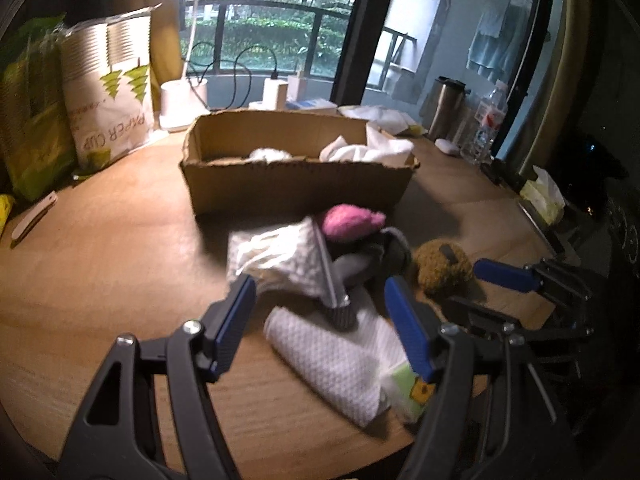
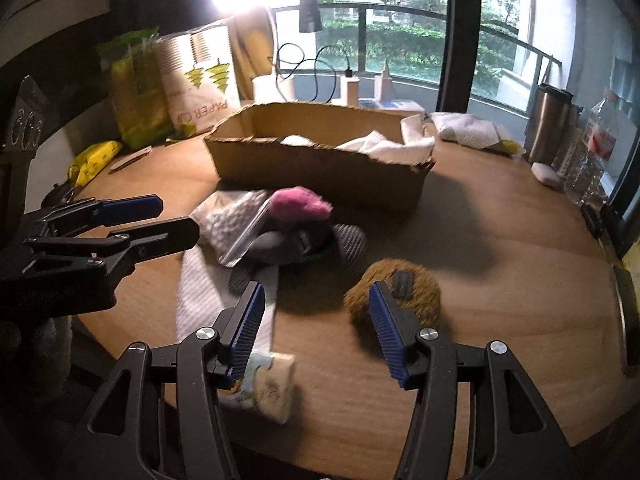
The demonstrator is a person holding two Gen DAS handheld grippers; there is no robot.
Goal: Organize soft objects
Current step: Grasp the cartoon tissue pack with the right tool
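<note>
While both tools hover released, we find the white towel (image 1: 340, 356) beneath the left gripper (image 1: 320, 320), a blurred pile, apparently socks (image 1: 360, 256), just ahead, and the brown plush (image 2: 400, 288) ahead of the right gripper (image 2: 316, 320); the cardboard box (image 2: 320, 164) stands beyond.

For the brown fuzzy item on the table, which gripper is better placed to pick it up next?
Right. The right gripper stands open with the brown fuzzy item just past its right finger; the left gripper points at the white cloth pile.
</note>
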